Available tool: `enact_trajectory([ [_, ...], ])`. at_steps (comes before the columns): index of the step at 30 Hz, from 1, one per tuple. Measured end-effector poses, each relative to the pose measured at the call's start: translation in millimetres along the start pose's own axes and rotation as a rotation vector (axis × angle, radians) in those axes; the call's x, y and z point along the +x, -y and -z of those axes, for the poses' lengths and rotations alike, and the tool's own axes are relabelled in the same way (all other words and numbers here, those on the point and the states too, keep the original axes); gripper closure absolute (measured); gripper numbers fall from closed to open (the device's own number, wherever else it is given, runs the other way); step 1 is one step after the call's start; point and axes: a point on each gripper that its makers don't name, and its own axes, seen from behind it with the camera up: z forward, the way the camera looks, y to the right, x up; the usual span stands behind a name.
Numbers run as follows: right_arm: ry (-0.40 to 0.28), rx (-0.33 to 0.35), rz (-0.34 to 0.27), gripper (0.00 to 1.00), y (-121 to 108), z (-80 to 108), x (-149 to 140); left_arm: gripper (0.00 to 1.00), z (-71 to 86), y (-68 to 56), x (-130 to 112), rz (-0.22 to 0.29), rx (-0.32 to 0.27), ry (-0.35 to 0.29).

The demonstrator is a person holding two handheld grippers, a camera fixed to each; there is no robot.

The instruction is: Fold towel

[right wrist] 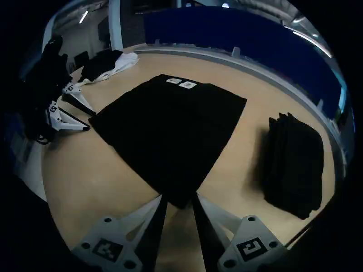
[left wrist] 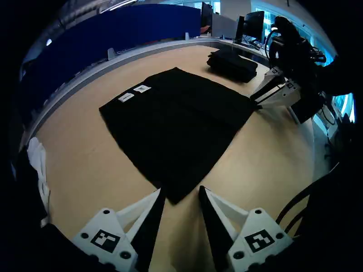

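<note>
Towel (left wrist: 181, 122): black, square-ish, spread flat on a light wood table (left wrist: 81, 158), centre frame in both views. Surface is smooth w/ faint fold lines running across it. No bunching is visible. Two small white labels (left wrist: 134, 93) lie side by side near the far edge, upper left of the cloth in the left gripper view, top centre in the right gripper view.

Left gripper (left wrist: 181, 194): bottom centre of its own view. Jaws wide, w/ the nearest towel corner pointing into the gap. Bare wood shows between the fingers below the corner, and the pads are not pressing the cloth. In the right gripper view the same tool sits at upper left, tips at the towel's left-hand corner.

Right gripper (right wrist: 178, 199): bottom centre of its own view. Jaws parted but narrower, straddling the near corner, w/ the cloth tip lying between the fingertips and wood visible behind it. In the left gripper view it appears at centre right, tips at the towel's right-hand corner.

Other items:
- Stack of folded black cloths (right wrist: 295, 163), right of frame in the right gripper view, apart from the towel.
- White cloth (right wrist: 122, 61), upper left, beside a dark heap.
- Blue partition (left wrist: 113, 31) along the table's far edge.
- Monitors (left wrist: 254, 22), top right in the left gripper view.
</note>
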Motion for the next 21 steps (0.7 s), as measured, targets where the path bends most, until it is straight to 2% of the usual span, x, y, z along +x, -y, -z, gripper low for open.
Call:
enact_trajectory([
  [4, 0.003, 0.001, 0.011, 0.63, 1.1, 1.2, -1.1, 0.5, 0.8, 0.5, 0.1, -0.002, 0.001, 0.005],
  [12, 0.004, 0.003, -0.003, 0.7, 2.8, 2.8, -1.8, 0.67, 0.2, -1.2, -0.2, -0.033, -0.01, 0.026],
  [16, 0.004, -0.003, -0.009, 0.75, 1.0, 3.4, -2.2, 0.83, -0.2, 1.9, -1.5, -0.054, 0.009, 0.043],
  [21, -0.001, -0.006, -0.022, 0.78, -0.7, 3.3, -0.9, 0.88, 1.2, 5.1, -1.7, -0.076, 0.028, 0.054],
])
